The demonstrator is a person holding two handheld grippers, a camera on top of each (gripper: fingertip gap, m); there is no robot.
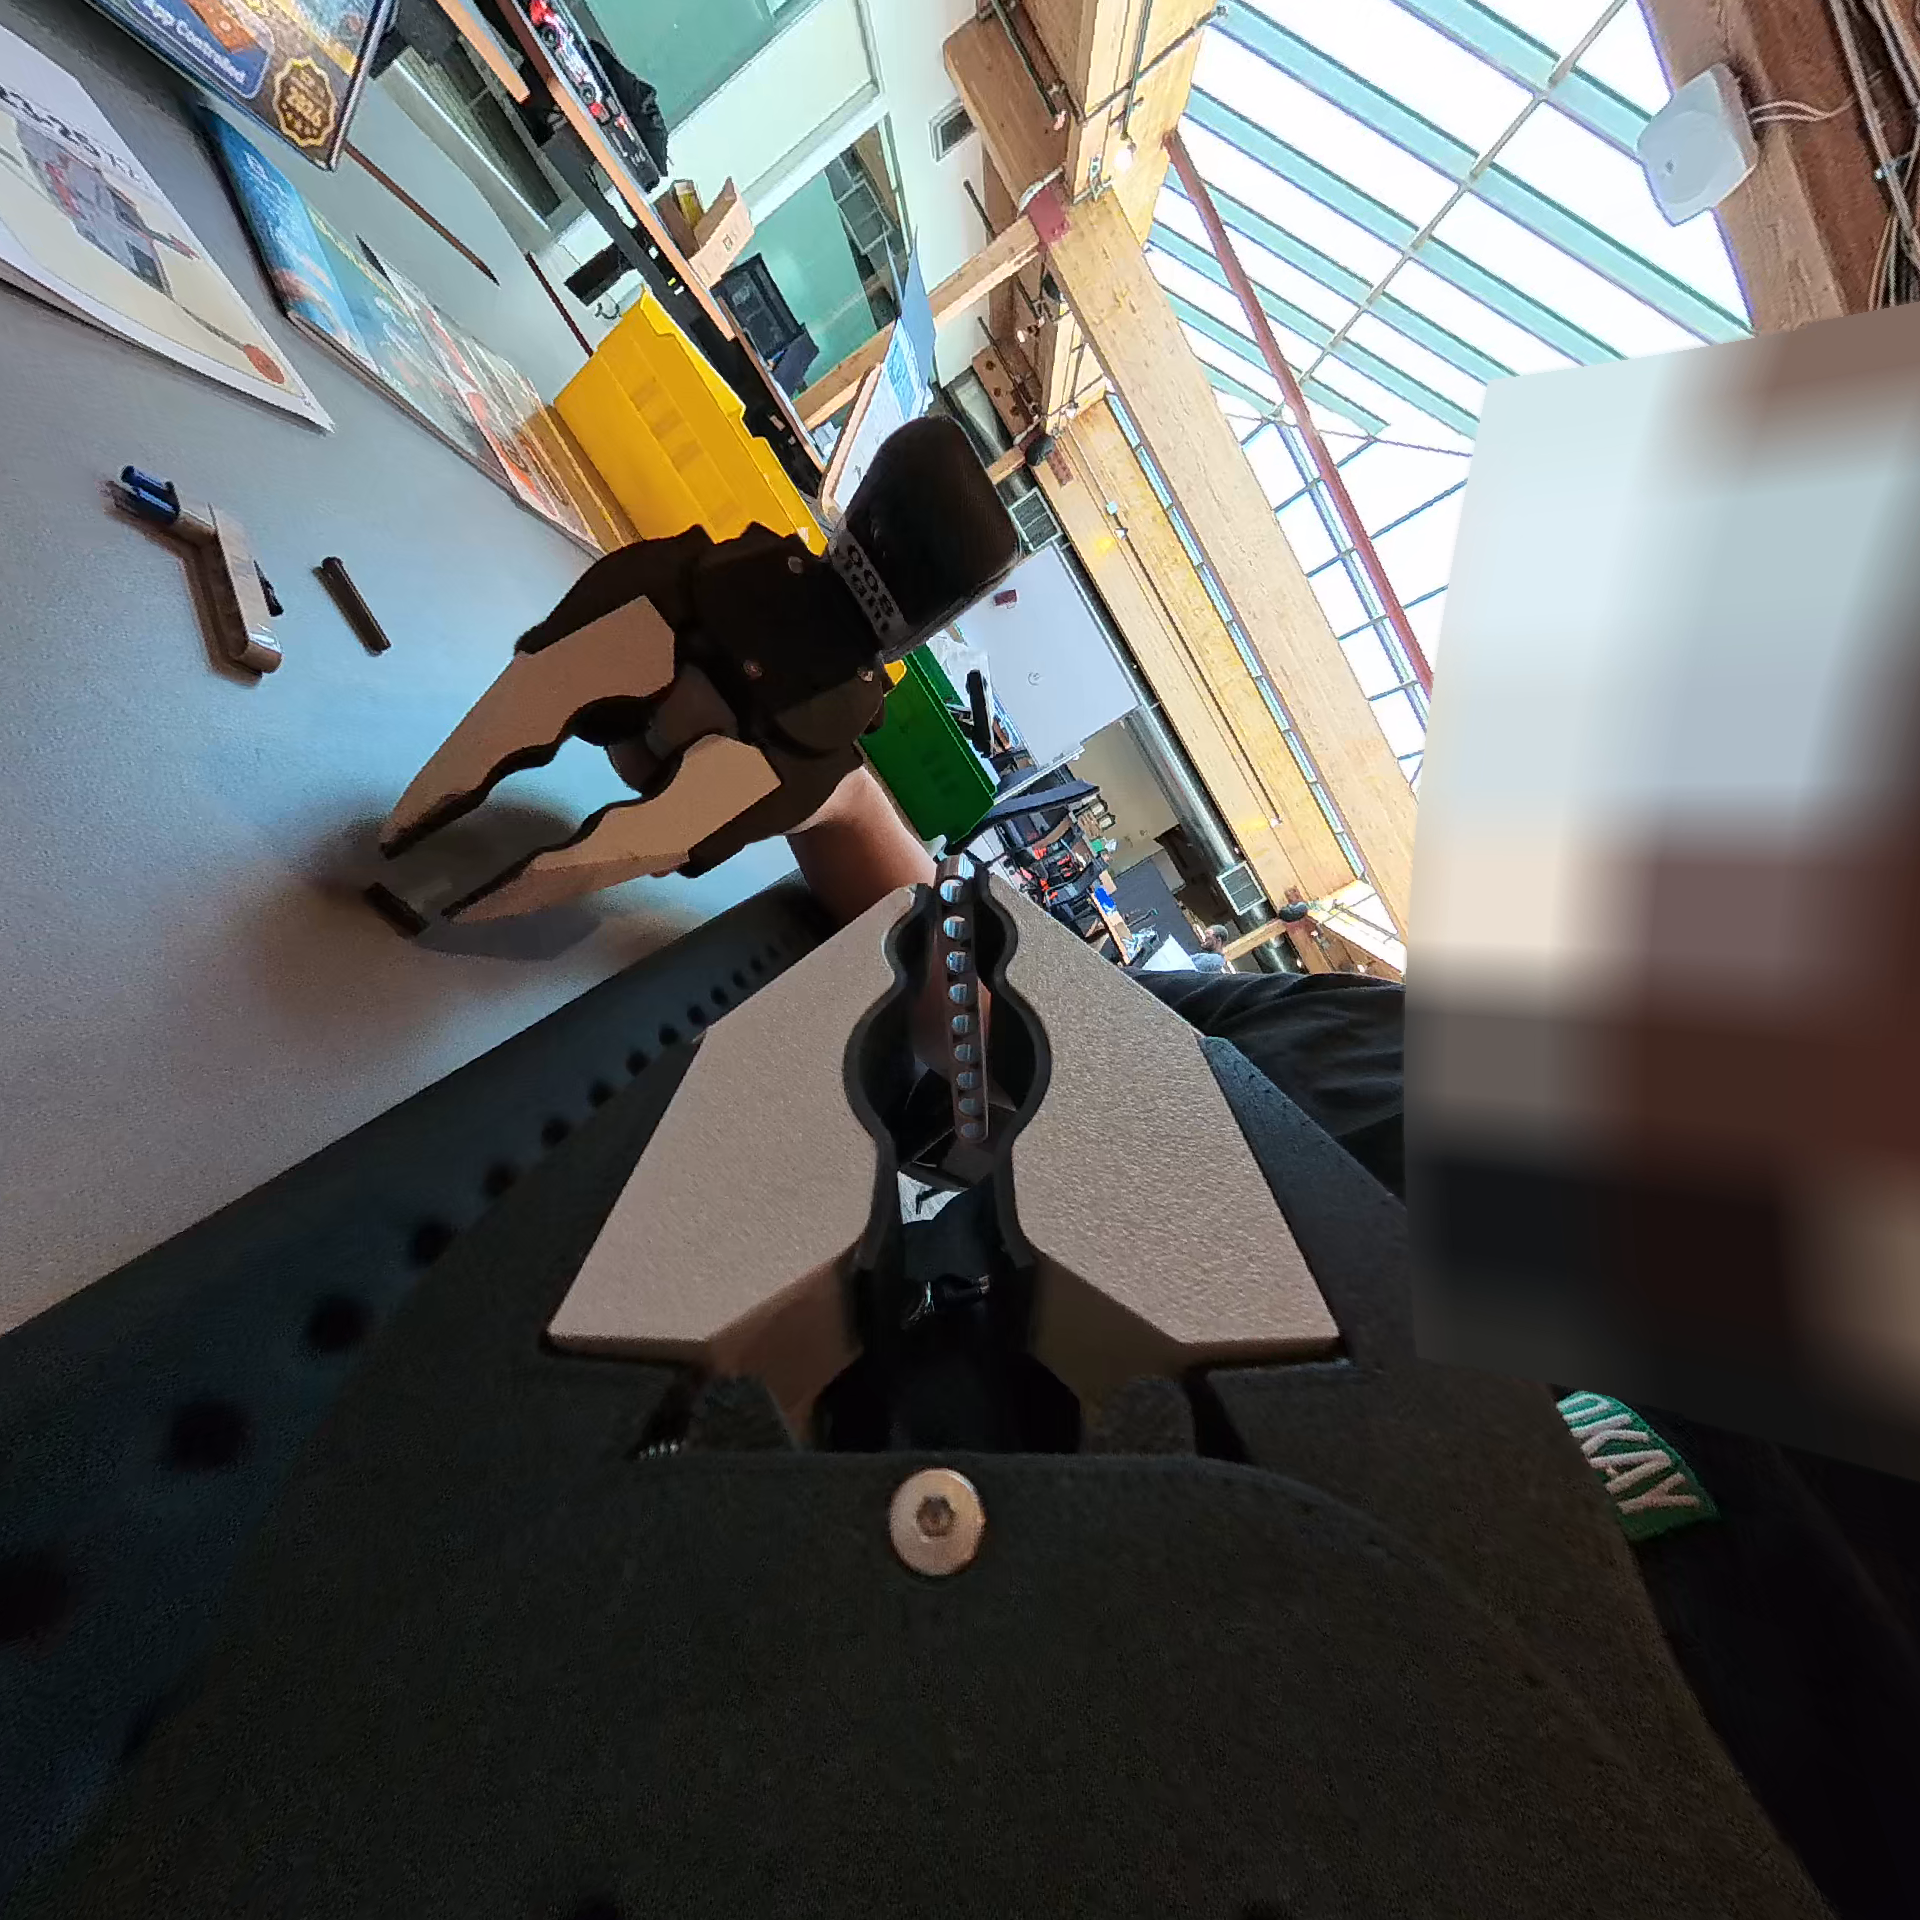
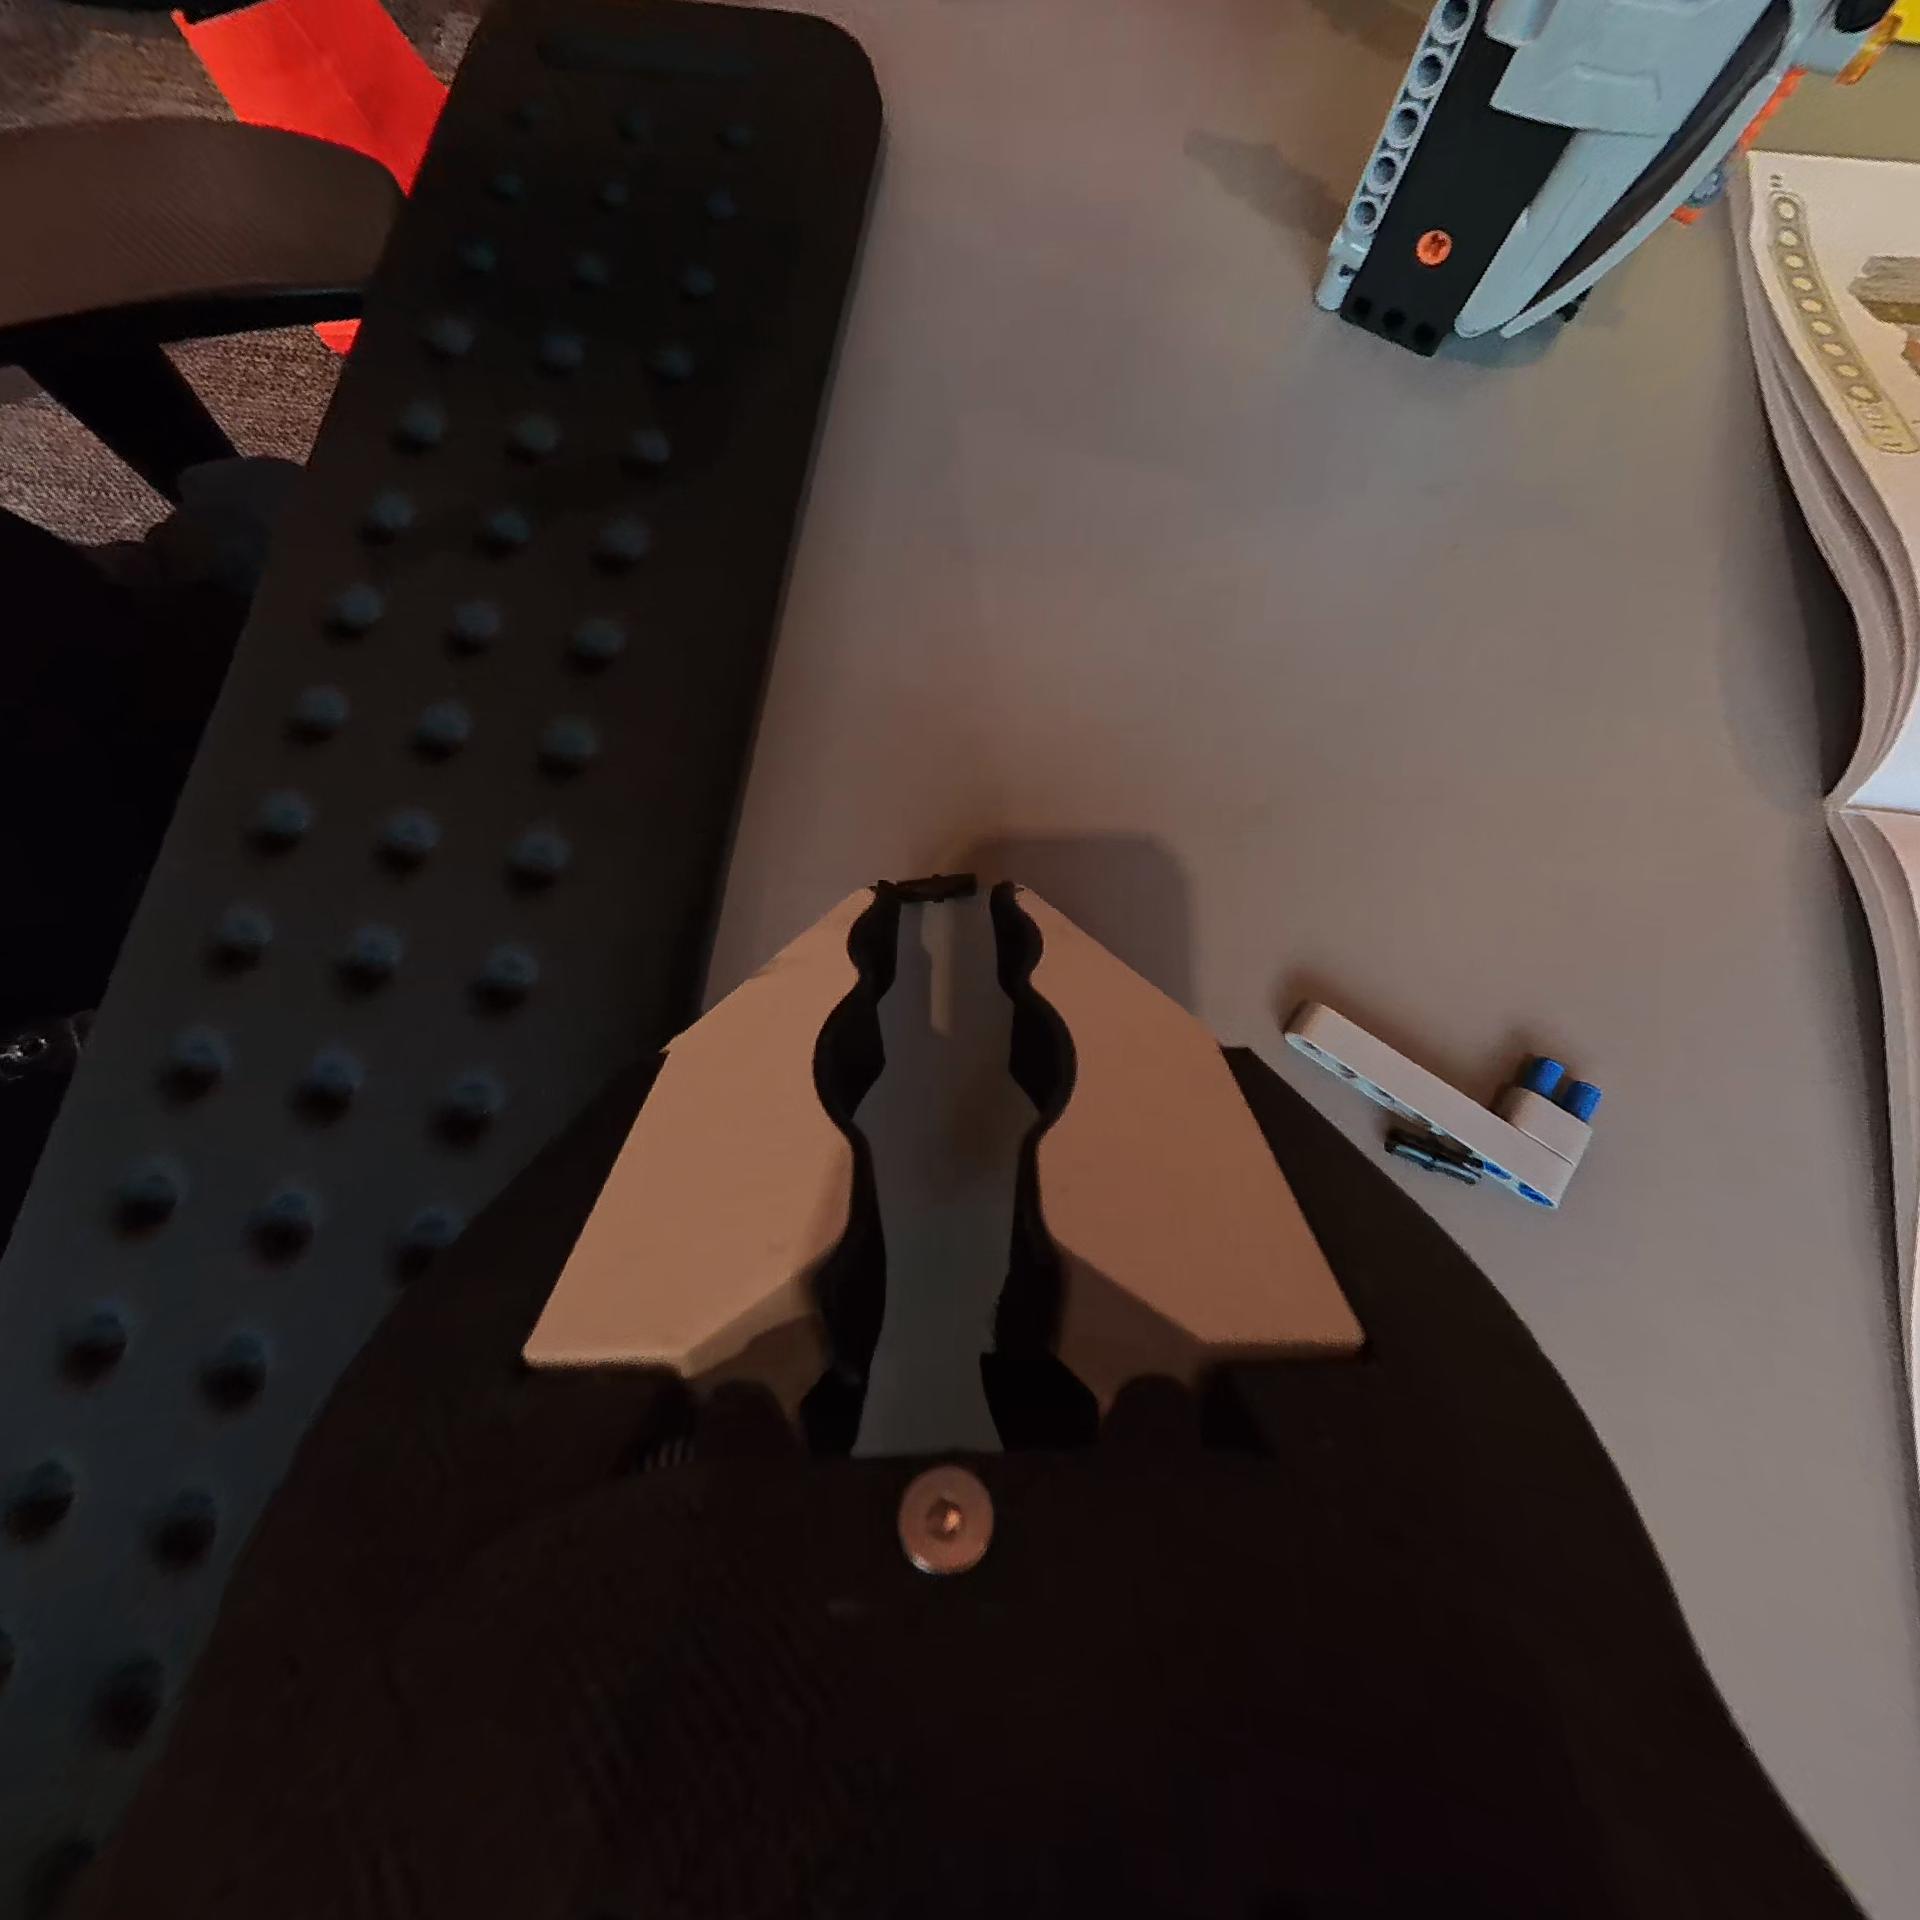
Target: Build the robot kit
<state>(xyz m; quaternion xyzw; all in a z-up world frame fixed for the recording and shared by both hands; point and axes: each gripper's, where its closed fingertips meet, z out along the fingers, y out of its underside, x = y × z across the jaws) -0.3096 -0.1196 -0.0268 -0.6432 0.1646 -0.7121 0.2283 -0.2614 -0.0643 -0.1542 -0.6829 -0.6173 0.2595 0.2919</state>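
Note:
My left gripper (image 1: 951,888) is shut on a dark beam with a row of holes (image 1: 961,1023) and holds it in the air above the black studded board (image 1: 436,1236). My right gripper (image 2: 940,888) is down on the grey table (image 2: 1299,675), its tips closed on a small black pin (image 2: 925,886). It also shows in the left wrist view (image 1: 410,883), tips touching the table. A grey L-shaped beam with blue pins (image 2: 1455,1117) lies to the right of the right gripper, with a short black pin (image 2: 1434,1151) against it.
The black studded board (image 2: 468,623) lies at the left. A partly built grey and black model (image 2: 1507,187) and an open instruction booklet (image 2: 1849,520) are at the far right. A black axle (image 1: 353,620), yellow bin (image 1: 675,436) and green bin (image 1: 935,748) show beyond. There is about 15 cm between the tips of the two grippers.

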